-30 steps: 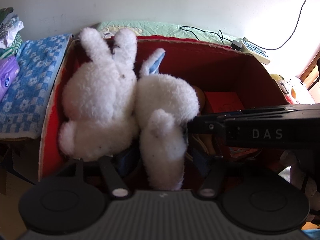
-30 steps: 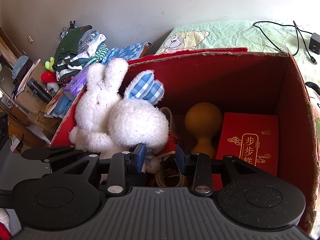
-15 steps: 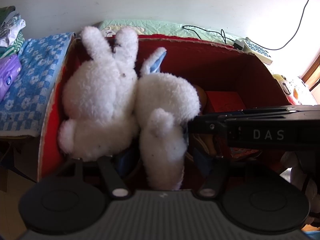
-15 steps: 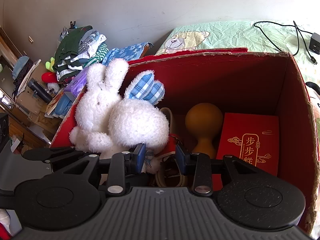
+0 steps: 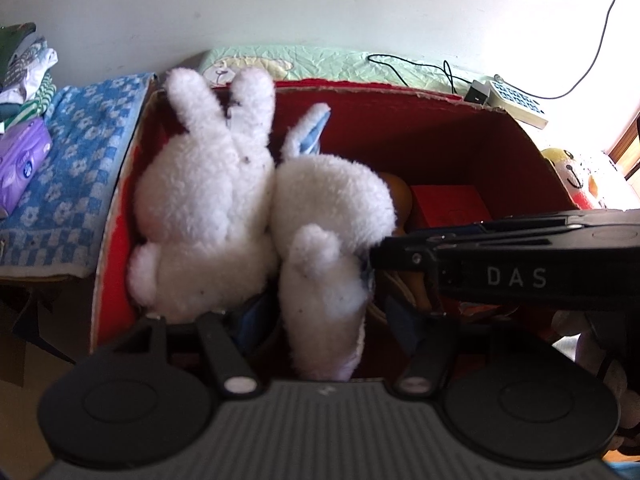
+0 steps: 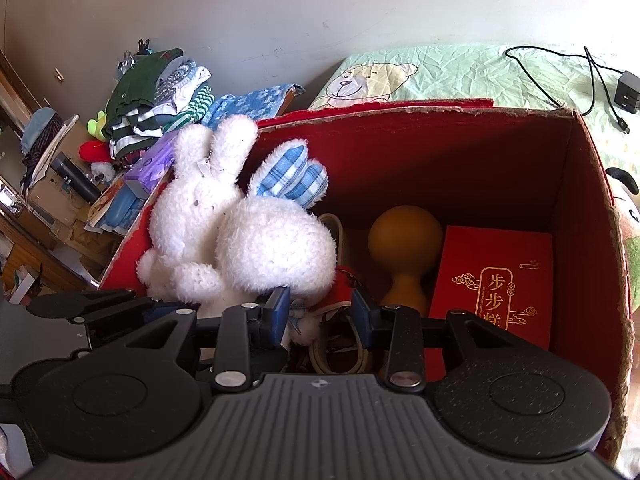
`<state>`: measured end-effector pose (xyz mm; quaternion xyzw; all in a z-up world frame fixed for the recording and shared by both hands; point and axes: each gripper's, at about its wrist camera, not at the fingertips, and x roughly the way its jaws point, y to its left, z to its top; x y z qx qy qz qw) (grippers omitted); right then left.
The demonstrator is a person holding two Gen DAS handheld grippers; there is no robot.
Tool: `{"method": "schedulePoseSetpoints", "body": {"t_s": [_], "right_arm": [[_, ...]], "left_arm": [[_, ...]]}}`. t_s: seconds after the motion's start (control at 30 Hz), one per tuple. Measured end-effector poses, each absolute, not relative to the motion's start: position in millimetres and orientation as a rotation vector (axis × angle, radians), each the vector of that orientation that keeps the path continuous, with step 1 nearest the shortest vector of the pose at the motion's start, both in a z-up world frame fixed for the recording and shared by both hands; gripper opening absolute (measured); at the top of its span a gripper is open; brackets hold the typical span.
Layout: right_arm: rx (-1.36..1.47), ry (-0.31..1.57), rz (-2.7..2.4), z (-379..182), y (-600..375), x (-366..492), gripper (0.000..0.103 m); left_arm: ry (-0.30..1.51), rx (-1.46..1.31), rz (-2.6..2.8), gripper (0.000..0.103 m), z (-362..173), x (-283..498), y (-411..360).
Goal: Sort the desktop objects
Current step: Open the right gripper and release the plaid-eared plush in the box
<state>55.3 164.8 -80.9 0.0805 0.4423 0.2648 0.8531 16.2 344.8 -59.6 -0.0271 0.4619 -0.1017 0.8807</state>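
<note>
Two white plush rabbits lie in a red cardboard box (image 6: pixel 400 110). One has white ears (image 5: pixel 200 208) (image 6: pixel 192 216) and leans on the box's left wall. The other has blue plaid ears (image 5: pixel 332 200) (image 6: pixel 276 244). My left gripper (image 5: pixel 330 316) is open, with the plaid-eared rabbit's lower body between its blue pads but a gap on each side. My right gripper (image 6: pixel 320 312) is open at that rabbit's right side (image 5: pixel 374 256). A bit of plaid ribbon and a beige cord (image 6: pixel 332 356) lie between its pads.
An orange gourd-shaped object (image 6: pixel 404 240) and a red gift box (image 6: pixel 496 280) fill the box's right half. Left of the box are a blue flowered towel (image 5: pixel 68 168), a purple tissue pack (image 5: pixel 20 160) and piled clothes (image 6: pixel 160 92). Behind lies a green sheet (image 6: pixel 460 68) with a charger (image 6: pixel 626 92).
</note>
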Motion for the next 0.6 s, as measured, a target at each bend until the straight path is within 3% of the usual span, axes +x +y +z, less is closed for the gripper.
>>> {"method": "schedulePoseSetpoints", "body": {"t_s": [0.33, 0.6], "right_arm": [[0.209, 0.922, 0.533, -76, 150, 50, 0.038], [0.212, 0.924, 0.504, -75, 147, 48, 0.039]], "left_arm": [[0.956, -0.030, -0.185, 0.067, -53, 13, 340], [0.883, 0.023, -0.165, 0.079, -37, 5, 332]]}}
